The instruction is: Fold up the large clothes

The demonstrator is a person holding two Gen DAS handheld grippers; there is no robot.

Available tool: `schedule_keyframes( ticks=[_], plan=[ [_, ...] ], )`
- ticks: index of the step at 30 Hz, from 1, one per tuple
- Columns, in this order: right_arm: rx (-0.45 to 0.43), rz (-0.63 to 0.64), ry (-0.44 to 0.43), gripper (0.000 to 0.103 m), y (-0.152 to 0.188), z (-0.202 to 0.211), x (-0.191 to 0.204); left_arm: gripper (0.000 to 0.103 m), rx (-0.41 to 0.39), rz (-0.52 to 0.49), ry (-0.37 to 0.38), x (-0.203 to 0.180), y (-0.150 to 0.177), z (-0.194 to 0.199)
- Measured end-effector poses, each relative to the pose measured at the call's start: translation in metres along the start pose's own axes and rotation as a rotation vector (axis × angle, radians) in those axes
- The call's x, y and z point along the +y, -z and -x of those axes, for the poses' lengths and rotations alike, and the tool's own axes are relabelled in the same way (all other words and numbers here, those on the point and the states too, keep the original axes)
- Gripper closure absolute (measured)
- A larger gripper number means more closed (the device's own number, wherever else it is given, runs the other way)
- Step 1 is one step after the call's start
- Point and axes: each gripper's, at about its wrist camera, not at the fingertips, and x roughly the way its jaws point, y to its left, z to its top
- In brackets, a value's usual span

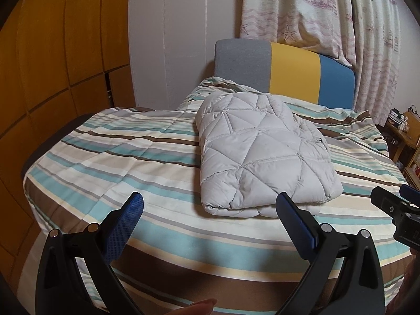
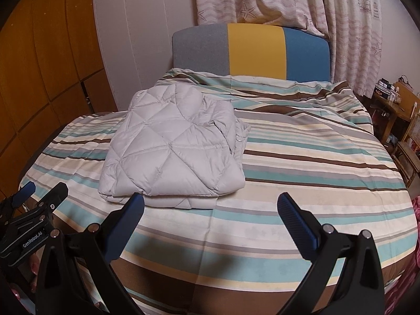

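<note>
A light grey quilted jacket (image 1: 262, 155) lies folded into a thick rectangle on the striped bed cover (image 1: 118, 162); it also shows in the right wrist view (image 2: 173, 152). My left gripper (image 1: 210, 202) is open and empty, held just in front of the jacket's near edge. My right gripper (image 2: 210, 202) is open and empty, in front of and slightly right of the jacket. Each gripper shows in the other's view: the right one (image 1: 393, 197) at the right edge, the left one (image 2: 42, 189) at the left edge.
The striped cover (image 2: 302, 157) spreads over the whole bed. A grey, yellow and blue headboard (image 1: 286, 68) stands at the far end, with patterned curtains (image 1: 315, 8) behind. Wooden wardrobe panels (image 1: 52, 65) are on the left. Cluttered wooden furniture (image 2: 396, 105) stands at the right.
</note>
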Motion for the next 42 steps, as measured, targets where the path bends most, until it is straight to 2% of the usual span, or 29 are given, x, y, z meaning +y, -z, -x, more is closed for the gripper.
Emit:
schedule_keyframes(
  ticks=[42],
  plan=[
    [0.020,-0.012,-0.003,0.002,0.0002,-0.0002,-0.0096,0.003,0.018,-0.014,0.012,-0.0066,0.0042,-0.0051]
  ],
)
